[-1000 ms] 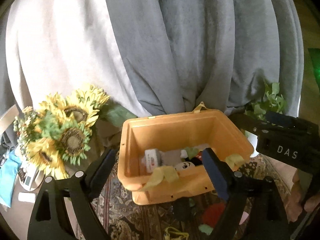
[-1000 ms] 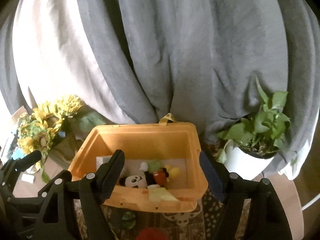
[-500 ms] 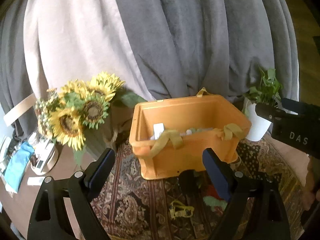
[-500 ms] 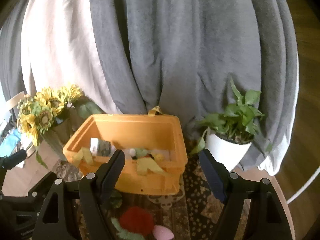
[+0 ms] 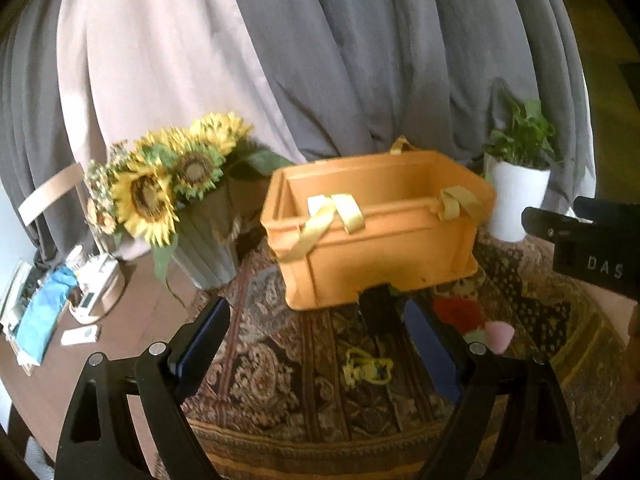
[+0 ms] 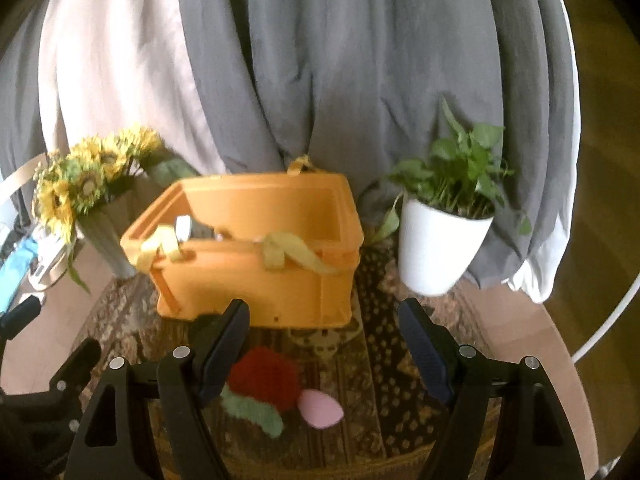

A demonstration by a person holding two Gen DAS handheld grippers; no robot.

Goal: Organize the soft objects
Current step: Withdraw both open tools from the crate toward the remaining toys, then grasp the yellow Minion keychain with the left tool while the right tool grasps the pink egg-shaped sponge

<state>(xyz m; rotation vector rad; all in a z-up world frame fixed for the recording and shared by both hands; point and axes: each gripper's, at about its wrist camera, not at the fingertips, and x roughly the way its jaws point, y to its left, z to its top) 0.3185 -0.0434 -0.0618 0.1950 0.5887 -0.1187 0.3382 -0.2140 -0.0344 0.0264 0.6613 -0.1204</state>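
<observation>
Left wrist view has the left gripper [image 5: 316, 316] with jaws spread wide and nothing between them, hanging over the patterned rug [image 5: 280, 380]. The orange bin [image 5: 380, 236] sits on the rug just ahead, yellow straps draped over its rim, sunflowers [image 5: 160, 184] to its left. A little yellow knitted thing [image 5: 366, 368] lies on the rug near the fingers. On the right wrist cam, the right gripper [image 6: 324, 320] is also open and empty, and the red fuzzy toy [image 6: 266, 376] and pink sponge [image 6: 320, 408] sit on the rug in front of the bin, touching each other. The potted plant [image 6: 440, 240] stands to the right of the bin.
</observation>
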